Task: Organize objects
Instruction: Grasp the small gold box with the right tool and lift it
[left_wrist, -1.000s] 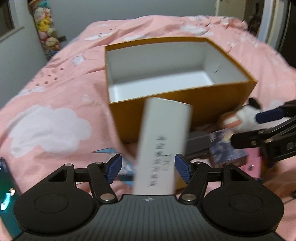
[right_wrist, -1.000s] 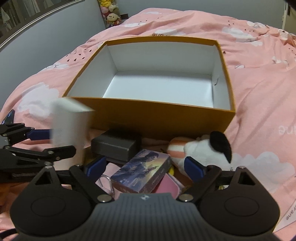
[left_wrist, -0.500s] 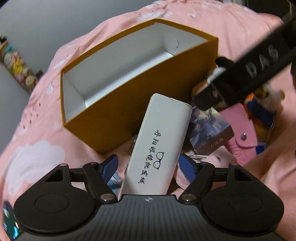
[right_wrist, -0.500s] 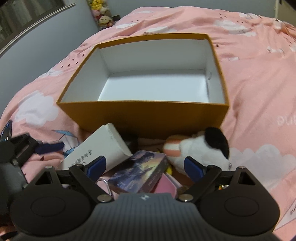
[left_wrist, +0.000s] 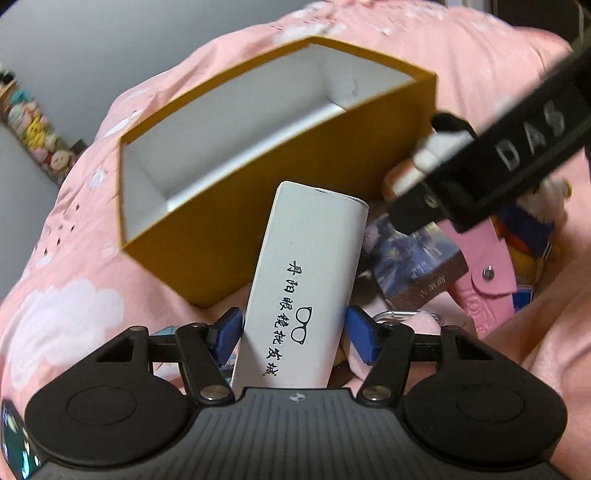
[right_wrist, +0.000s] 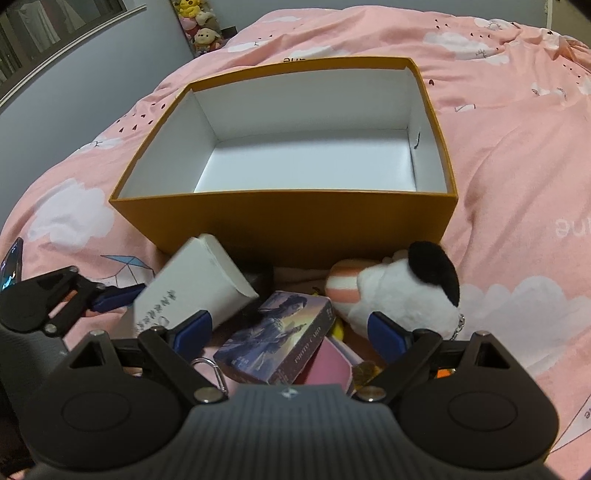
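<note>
- My left gripper (left_wrist: 293, 338) jaws just closed in around the white case (left_wrist: 306, 280); pad contact unclear.
- Case's long axis points at the orange box (left_wrist: 280, 206); near end hidden.
- Right gripper (right_wrist: 290, 330) jaws apart, empty.

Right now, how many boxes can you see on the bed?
3. The big orange box sits open on the pink bedspread. The white glasses box lies between the left hand-held gripper's pads. The photo card box lies beside the plush toy. The pile may hide more.
</note>
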